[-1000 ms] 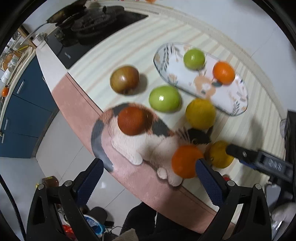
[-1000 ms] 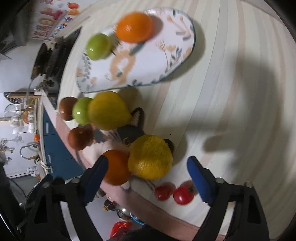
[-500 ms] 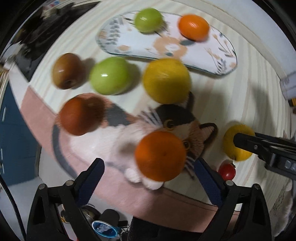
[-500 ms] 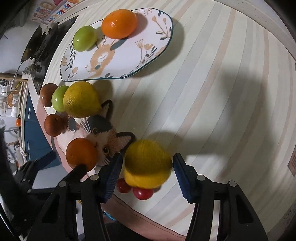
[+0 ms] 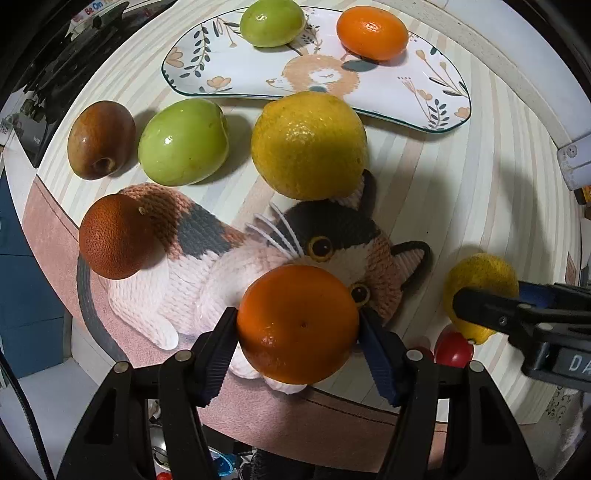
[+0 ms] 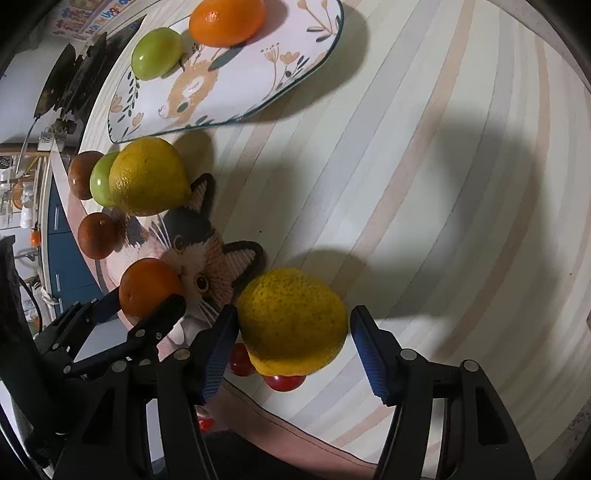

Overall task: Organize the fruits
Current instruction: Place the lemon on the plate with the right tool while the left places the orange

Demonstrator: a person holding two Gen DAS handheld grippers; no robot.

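My left gripper (image 5: 295,315) points straight down over an orange (image 5: 297,323) lying on the knitted cat mat (image 5: 207,266). Its jaws are closing and both pads touch the orange's sides. In the right wrist view the left gripper (image 6: 142,301) shows with the orange (image 6: 147,286) in it. My right gripper (image 6: 292,312) straddles a small rough lemon (image 6: 291,319); its jaws are opening. The left pad lies against the lemon and a narrow gap shows at the right pad. The flowered plate (image 5: 406,88) holds a green fruit (image 5: 271,22) and a second orange (image 5: 371,31).
Between plate and mat lie a large lemon (image 5: 308,144), a green fruit (image 5: 183,142), a brown fruit (image 5: 100,139) and a dark reddish orange (image 5: 116,236). Red cherry tomatoes (image 6: 284,380) sit by the small lemon near the table's front edge. A stove stands at the far left.
The left gripper came down over the orange and its jaws closed onto it. The right jaws drew in around the small lemon, then eased apart slightly.
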